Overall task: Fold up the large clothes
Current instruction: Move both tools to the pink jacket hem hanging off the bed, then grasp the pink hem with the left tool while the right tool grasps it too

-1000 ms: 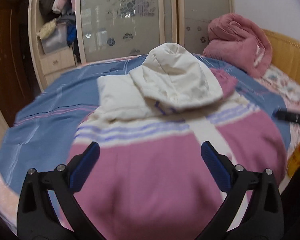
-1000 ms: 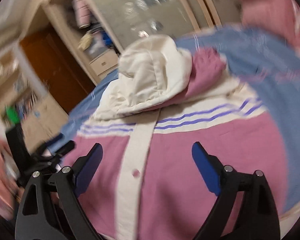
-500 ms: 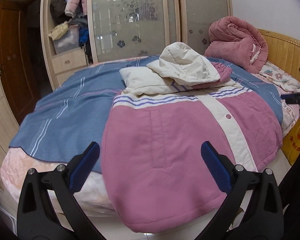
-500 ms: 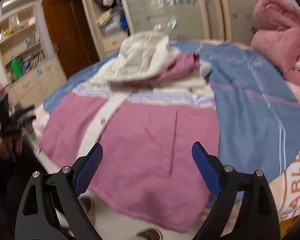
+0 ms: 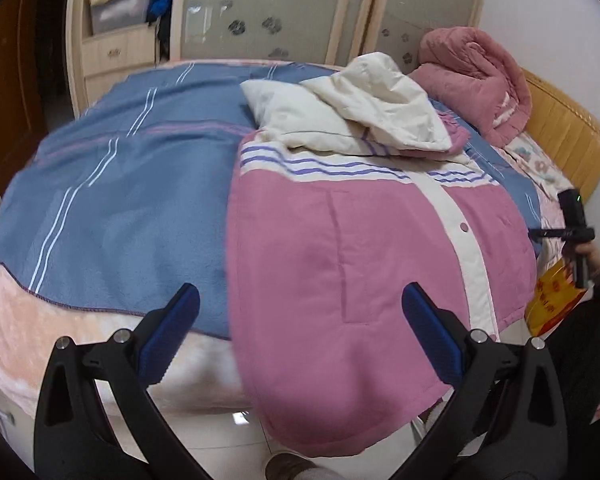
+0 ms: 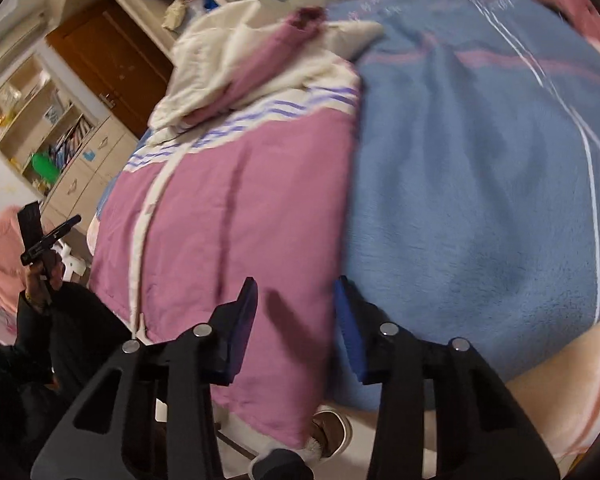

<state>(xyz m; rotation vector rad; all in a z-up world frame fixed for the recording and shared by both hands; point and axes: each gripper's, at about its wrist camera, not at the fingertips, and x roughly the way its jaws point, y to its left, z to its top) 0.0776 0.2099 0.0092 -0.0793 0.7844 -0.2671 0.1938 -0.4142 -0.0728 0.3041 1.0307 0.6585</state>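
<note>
A large pink jacket [image 5: 352, 256] with a cream hood [image 5: 380, 100], purple stripes and a cream button strip lies on the bed, its hem hanging over the near edge. It also shows in the right wrist view [image 6: 236, 216]. My left gripper [image 5: 300, 332] is open and empty, held back from the bed over the jacket's left hem corner. My right gripper [image 6: 296, 312] has its jaws partly closed, standing on either side of the jacket's right hem edge; the fingers do not touch the cloth.
A blue striped blanket [image 5: 120, 184] covers the bed. A rolled pink quilt [image 5: 476, 76] lies by the wooden headboard [image 5: 568, 136]. A wardrobe [image 5: 260, 8] stands behind. A brown door [image 6: 112, 56] and shelves [image 6: 40, 136] are at the left. A shoe [image 6: 332, 432] is on the floor.
Both grippers have drawn back from over the jacket to the bed's near edge. The right gripper swung to the jacket's right hem edge and its jaws narrowed. The left stays wide open.
</note>
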